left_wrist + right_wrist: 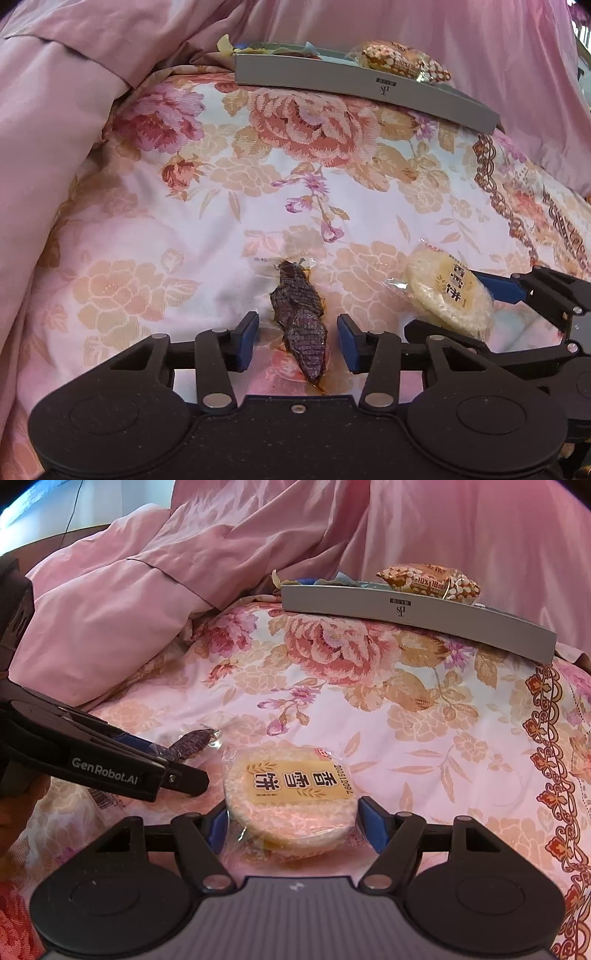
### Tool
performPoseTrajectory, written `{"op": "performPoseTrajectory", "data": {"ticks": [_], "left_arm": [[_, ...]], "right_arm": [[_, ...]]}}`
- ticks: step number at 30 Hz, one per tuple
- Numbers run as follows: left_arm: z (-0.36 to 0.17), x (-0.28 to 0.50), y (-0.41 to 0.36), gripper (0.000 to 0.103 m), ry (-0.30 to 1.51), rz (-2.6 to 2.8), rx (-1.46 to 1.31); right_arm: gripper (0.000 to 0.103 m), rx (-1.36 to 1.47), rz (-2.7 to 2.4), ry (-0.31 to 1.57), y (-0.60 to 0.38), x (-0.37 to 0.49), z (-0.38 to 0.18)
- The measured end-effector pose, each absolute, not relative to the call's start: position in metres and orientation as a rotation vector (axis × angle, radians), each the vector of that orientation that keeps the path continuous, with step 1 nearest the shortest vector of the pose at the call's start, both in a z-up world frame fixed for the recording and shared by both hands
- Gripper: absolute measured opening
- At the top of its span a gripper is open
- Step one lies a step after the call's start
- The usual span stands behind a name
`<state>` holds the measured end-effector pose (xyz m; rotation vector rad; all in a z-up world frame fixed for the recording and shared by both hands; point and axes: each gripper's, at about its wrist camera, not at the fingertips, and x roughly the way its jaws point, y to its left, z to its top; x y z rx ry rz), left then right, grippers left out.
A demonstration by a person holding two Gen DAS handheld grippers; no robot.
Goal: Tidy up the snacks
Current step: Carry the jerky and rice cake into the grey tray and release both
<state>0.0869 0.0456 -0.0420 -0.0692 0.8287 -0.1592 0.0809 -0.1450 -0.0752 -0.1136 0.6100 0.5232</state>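
A dark ribbed snack (299, 317) in a clear wrapper lies on the floral bedspread (184, 221). My left gripper (297, 332) straddles it, and a narrow gap shows between each blue pad and the snack. A round rice cracker pack (291, 794) with a yellow label sits between the blue pads of my right gripper (291, 823), which press on its wrapper at both sides. In the left wrist view the same cracker pack (448, 288) shows at the right, between the right gripper's fingers (498, 290). The left gripper (181, 764) enters the right wrist view from the left.
A shallow grey box (369, 85) sits at the far side of the bedspread with a peanut snack packet (402, 61) and other wrapped sweets in it. A bunched pink duvet (147, 590) rises to the left and behind. A hand (14, 812) shows at the left edge.
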Motion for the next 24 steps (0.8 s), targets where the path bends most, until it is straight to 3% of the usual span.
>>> {"op": "performPoseTrajectory", "data": {"ticks": [24], "left_arm": [[0.002,0.098,0.062,0.047,0.589,-0.169,-0.288]], "right_arm": [[0.074,-0.105,0.457,0.495,-0.171,0.092,-0.035]]}}
